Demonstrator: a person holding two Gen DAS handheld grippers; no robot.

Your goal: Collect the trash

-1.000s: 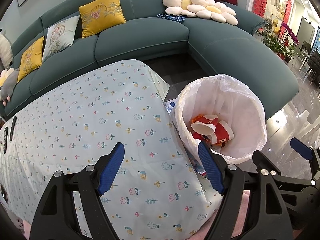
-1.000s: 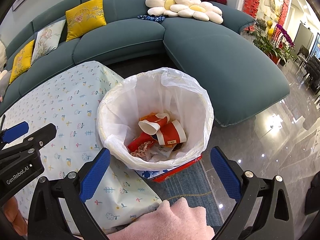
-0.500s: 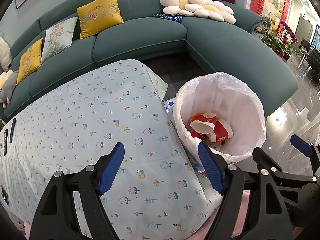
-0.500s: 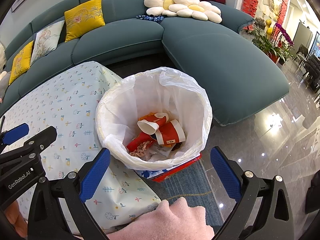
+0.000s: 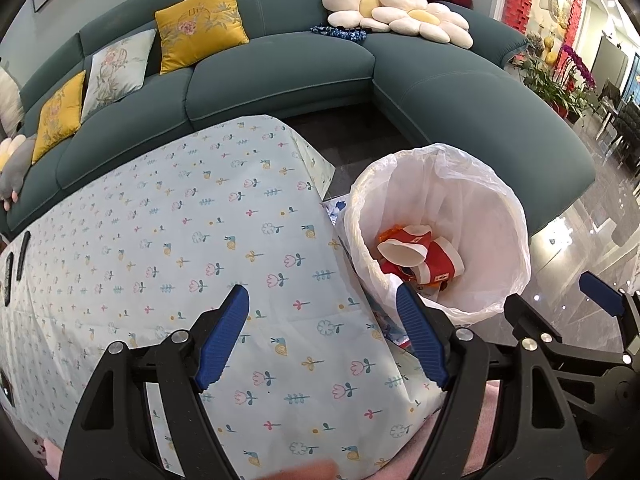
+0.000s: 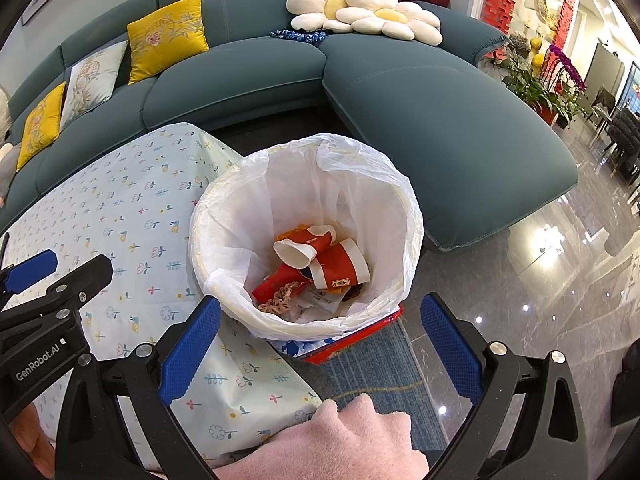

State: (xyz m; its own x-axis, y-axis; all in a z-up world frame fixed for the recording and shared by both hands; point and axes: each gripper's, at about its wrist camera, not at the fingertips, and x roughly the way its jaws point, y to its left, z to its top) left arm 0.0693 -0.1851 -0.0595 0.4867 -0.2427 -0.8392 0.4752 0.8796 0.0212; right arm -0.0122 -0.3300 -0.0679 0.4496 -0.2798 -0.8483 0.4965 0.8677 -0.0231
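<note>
A trash bin with a white plastic liner (image 6: 308,168) stands on the floor beside the table; it also shows in the left wrist view (image 5: 480,200). Inside lie crumpled red paper cups (image 6: 324,256) (image 5: 420,252) and other scraps. My right gripper (image 6: 320,344) is open and empty, hovering just in front of the bin's near rim. My left gripper (image 5: 324,336) is open and empty above the table's right end, left of the bin. Its side shows in the right wrist view (image 6: 52,280).
The table carries a pale flowered cloth (image 5: 180,248). Dark remotes (image 5: 16,264) lie at its left edge. A teal sofa (image 5: 280,64) with yellow cushions curves behind. A blue rug (image 6: 380,376) and a glossy stone floor (image 6: 560,280) lie to the right.
Both views have shifted only slightly. Both grippers stay open and empty near the bin.
</note>
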